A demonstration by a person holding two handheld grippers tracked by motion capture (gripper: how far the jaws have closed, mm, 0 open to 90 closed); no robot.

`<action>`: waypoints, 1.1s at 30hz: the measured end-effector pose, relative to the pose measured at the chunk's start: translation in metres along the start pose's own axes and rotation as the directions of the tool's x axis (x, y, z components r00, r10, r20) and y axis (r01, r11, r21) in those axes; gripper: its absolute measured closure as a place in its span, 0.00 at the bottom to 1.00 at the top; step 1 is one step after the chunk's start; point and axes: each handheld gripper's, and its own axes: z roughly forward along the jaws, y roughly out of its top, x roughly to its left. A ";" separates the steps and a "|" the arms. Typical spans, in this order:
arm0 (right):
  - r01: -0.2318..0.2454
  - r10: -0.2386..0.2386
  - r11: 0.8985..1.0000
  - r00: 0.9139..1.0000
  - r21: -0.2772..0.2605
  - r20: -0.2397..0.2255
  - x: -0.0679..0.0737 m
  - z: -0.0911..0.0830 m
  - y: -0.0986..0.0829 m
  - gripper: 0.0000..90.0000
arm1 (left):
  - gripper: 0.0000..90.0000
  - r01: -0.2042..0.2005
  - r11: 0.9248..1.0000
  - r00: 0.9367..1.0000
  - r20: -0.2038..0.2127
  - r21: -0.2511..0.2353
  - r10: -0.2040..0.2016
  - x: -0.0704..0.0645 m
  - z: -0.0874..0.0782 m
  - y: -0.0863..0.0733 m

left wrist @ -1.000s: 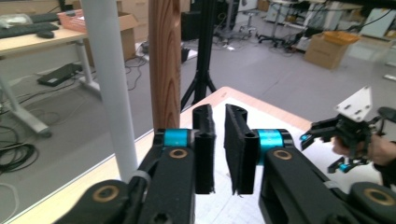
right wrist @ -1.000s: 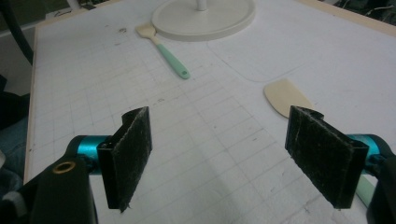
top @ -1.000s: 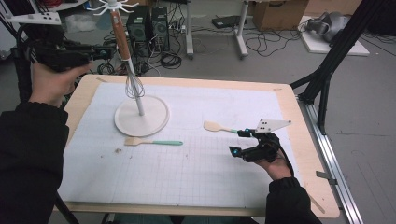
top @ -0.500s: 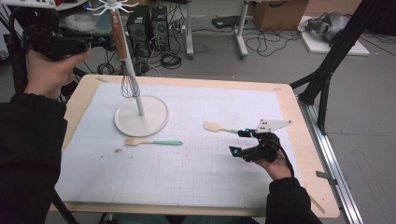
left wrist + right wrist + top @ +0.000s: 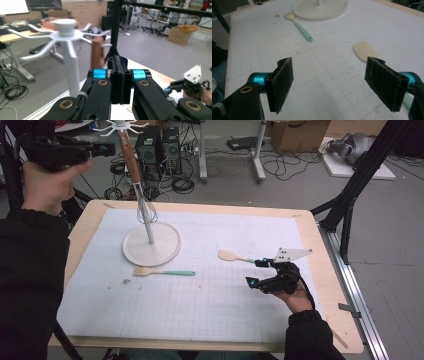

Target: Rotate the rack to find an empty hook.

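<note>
Gridded mat point(image 5: 210, 295): left gripper point(image 5: 120, 67), jaws closed and empty, has risen off the hung whisk point(image 5: 145, 209); right gripper point(image 5: 334, 85) gapes empty.

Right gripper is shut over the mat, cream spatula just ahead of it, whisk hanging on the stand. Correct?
Not quite: the right gripper is open, not shut. The right gripper view shows its two jaws standing wide apart with bare mat between them. The rest holds: the cream spatula lies just ahead of it, and the high view shows the whisk hanging on the stand.
</note>
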 end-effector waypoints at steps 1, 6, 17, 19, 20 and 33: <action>-0.003 0.003 1.000 1.000 0.001 0.001 0.000 0.000 0.000 0.24 | 1.00 0.007 1.000 1.000 0.000 -0.011 -0.007 0.002 -0.001 0.001; -0.005 0.005 1.000 1.000 -0.002 0.002 -0.001 0.000 0.000 0.24 | 1.00 0.013 1.000 1.000 -0.024 -0.013 -0.013 0.006 0.002 0.004; -0.013 0.013 1.000 1.000 -0.015 -0.001 -0.001 -0.003 -0.001 0.24 | 1.00 0.030 0.999 0.997 -0.073 -0.020 -0.032 0.017 0.004 0.003; -0.014 0.014 1.000 1.000 -0.014 -0.002 -0.001 -0.003 -0.001 0.24 | 1.00 0.026 0.999 0.996 -0.084 -0.020 -0.028 0.019 0.004 0.003; -0.011 0.011 1.000 1.000 -0.015 -0.003 -0.001 -0.003 -0.001 0.24 | 1.00 0.027 0.999 0.996 -0.085 -0.020 -0.029 0.020 0.004 0.003; -0.014 0.014 1.000 1.000 -0.020 0.000 -0.002 -0.004 -0.002 0.24 | 1.00 0.044 0.999 0.989 -0.138 -0.020 -0.046 0.033 0.001 0.002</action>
